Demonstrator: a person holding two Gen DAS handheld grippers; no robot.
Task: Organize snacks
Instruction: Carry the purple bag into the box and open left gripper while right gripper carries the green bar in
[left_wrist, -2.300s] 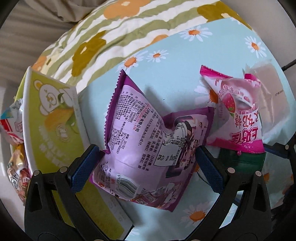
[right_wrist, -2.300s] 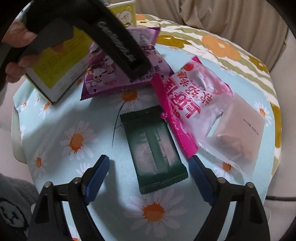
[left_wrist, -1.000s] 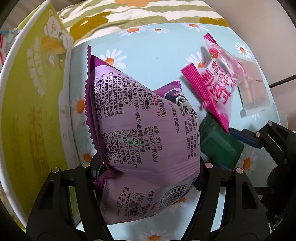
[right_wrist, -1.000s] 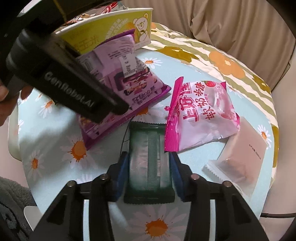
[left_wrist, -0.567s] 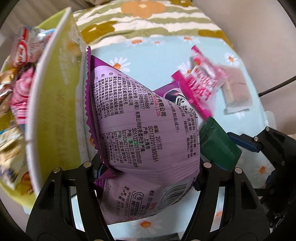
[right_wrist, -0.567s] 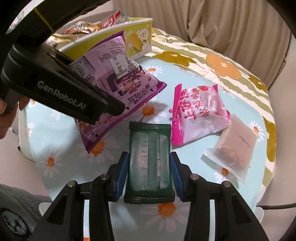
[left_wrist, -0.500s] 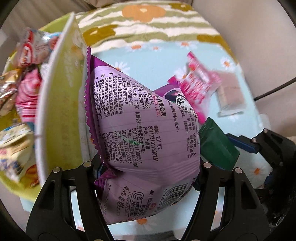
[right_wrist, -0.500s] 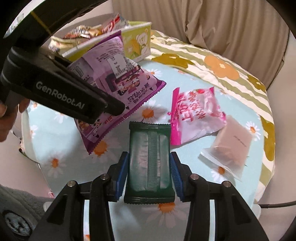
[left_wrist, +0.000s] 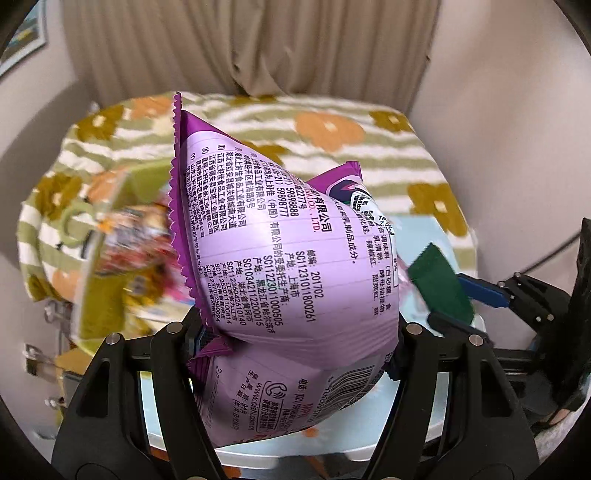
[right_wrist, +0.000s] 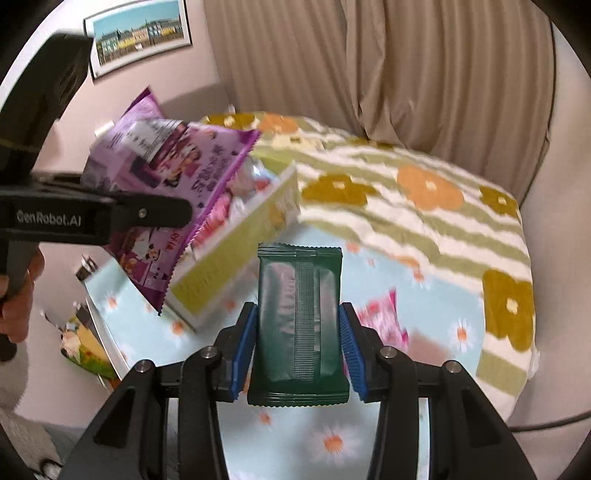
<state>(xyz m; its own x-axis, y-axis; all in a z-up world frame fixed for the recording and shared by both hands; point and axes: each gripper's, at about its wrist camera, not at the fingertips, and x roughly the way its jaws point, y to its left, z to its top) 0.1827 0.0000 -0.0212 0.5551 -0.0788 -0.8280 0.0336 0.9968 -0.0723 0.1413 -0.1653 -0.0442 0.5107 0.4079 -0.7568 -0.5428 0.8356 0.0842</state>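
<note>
My left gripper (left_wrist: 295, 336) is shut on a puffy purple snack bag (left_wrist: 291, 266), which fills the middle of the left wrist view and hangs in the air. The right wrist view shows that purple bag (right_wrist: 173, 173) above the yellow-green snack box (right_wrist: 236, 251), clamped in the left gripper (right_wrist: 155, 212). My right gripper (right_wrist: 299, 347) is shut on a dark green packet (right_wrist: 299, 325), held upright above the daisy-print table (right_wrist: 369, 435). The green packet (left_wrist: 439, 284) also shows at the right of the left wrist view. A pink snack bag (right_wrist: 384, 317) lies blurred on the table.
The yellow-green box (left_wrist: 110, 236) holds several wrapped snacks. Behind the table lies a striped flower-print blanket (right_wrist: 424, 199), with curtains (right_wrist: 369, 55) and a framed picture (right_wrist: 140, 29) beyond. A hand (right_wrist: 18, 302) grips the left tool's handle.
Both grippers have risen well above the table with their packets still clamped. The left one has swung its purple bag toward and over the snack box.
</note>
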